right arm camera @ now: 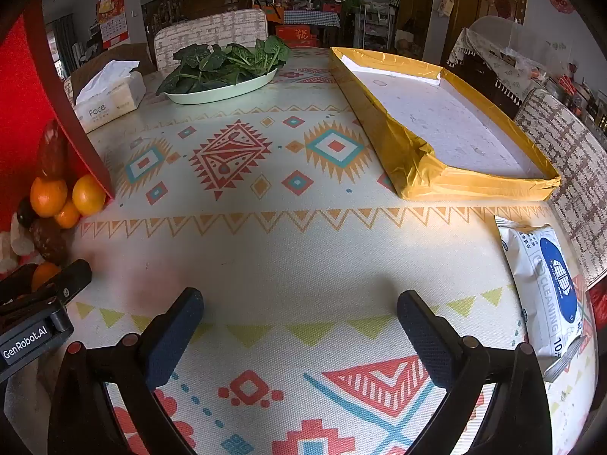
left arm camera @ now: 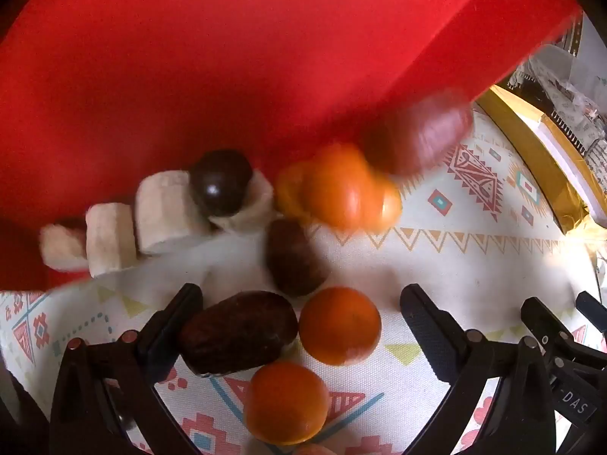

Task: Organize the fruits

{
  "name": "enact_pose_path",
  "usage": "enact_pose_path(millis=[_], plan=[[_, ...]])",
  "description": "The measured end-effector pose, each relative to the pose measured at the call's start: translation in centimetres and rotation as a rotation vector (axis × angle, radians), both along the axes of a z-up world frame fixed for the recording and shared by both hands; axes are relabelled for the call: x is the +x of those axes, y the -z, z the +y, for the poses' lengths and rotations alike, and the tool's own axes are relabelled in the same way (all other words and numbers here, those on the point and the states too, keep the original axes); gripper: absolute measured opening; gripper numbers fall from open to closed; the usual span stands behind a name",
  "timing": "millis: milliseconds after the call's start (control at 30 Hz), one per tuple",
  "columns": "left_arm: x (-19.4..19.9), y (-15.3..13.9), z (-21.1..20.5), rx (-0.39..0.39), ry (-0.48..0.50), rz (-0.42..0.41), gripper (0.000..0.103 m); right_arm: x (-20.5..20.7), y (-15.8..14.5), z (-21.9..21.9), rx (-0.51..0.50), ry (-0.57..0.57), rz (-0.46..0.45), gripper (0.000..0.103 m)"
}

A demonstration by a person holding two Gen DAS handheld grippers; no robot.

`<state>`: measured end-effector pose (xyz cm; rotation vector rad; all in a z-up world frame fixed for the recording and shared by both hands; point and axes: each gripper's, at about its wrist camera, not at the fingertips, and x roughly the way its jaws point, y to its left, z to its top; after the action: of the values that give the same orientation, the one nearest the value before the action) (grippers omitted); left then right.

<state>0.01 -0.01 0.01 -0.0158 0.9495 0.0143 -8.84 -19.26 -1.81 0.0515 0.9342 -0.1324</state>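
In the left wrist view my left gripper (left arm camera: 299,303) is open over a heap of fruit beside a red box (left arm camera: 227,57). A dark brown fruit (left arm camera: 239,337) lies against its left finger. Two oranges (left arm camera: 339,324) (left arm camera: 286,402) lie between the jaws. Beyond are another brown fruit (left arm camera: 294,258), blurred oranges (left arm camera: 341,189), banana pieces (left arm camera: 163,212), a dark plum (left arm camera: 222,182) and a reddish fruit (left arm camera: 417,136). My right gripper (right arm camera: 299,307) is open and empty over the patterned tablecloth (right arm camera: 288,246). The fruit heap (right arm camera: 57,201) and the left gripper (right arm camera: 41,303) show at its left edge.
A shallow gold-edged tray (right arm camera: 436,129) lies at the right. A plate of leafy greens (right arm camera: 224,72) and a tissue box (right arm camera: 110,94) stand at the far side. A pack of cleaning wipes (right arm camera: 546,288) lies near the right table edge. Chairs surround the table.
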Motion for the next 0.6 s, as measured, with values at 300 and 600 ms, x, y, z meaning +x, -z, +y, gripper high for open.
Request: enact_pose_path(millis=[300, 600], plan=[[0.03, 0.14, -0.05, -0.002, 0.004, 0.0, 0.103, -0.02, -0.01, 0.0, 0.001, 0.0, -0.001, 0.103], [-0.02, 0.12, -0.03, -0.002, 0.004, -0.002, 0.103, -0.02, 0.0, -0.01, 0.0, 0.0, 0.0, 0.103]])
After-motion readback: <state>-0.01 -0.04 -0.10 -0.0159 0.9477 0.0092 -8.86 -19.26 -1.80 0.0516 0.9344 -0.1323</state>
